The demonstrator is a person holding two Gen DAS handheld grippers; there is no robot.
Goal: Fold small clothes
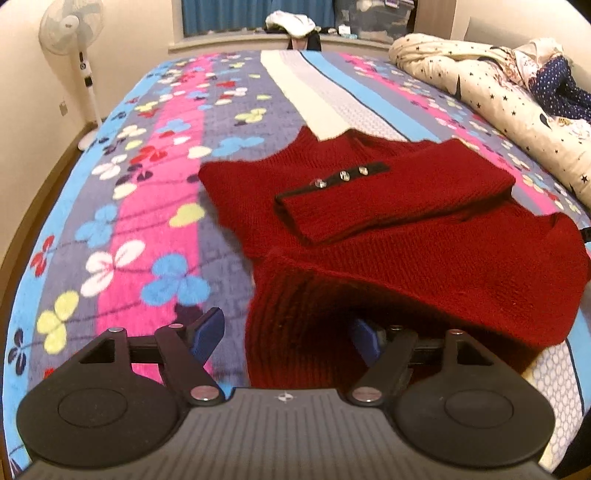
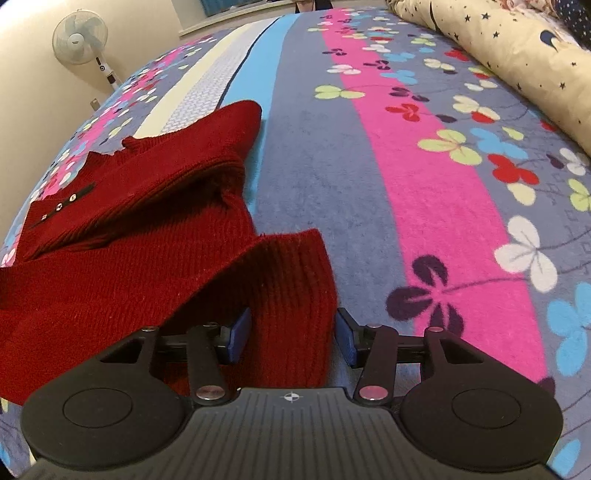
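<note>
A dark red knitted sweater [image 1: 424, 236] lies on the flowered bedspread [image 1: 147, 192], one sleeve folded across its chest with a black cuff strip and three shiny buttons [image 1: 343, 176]. My left gripper [image 1: 291, 339] is open, its blue pads either side of the sweater's ribbed bottom hem, which is raised between them. In the right wrist view the sweater [image 2: 129, 236] lies at the left. My right gripper [image 2: 291, 336] is open around the other hem corner, which stands up between its blue pads [image 2: 240, 334].
A rolled star-print duvet [image 1: 498, 99] lies along the bed's right side and also shows in the right wrist view [image 2: 517, 55]. A standing fan [image 1: 74, 33] is by the left wall. A window sill with clothes [image 1: 291, 26] is beyond the bed's far end.
</note>
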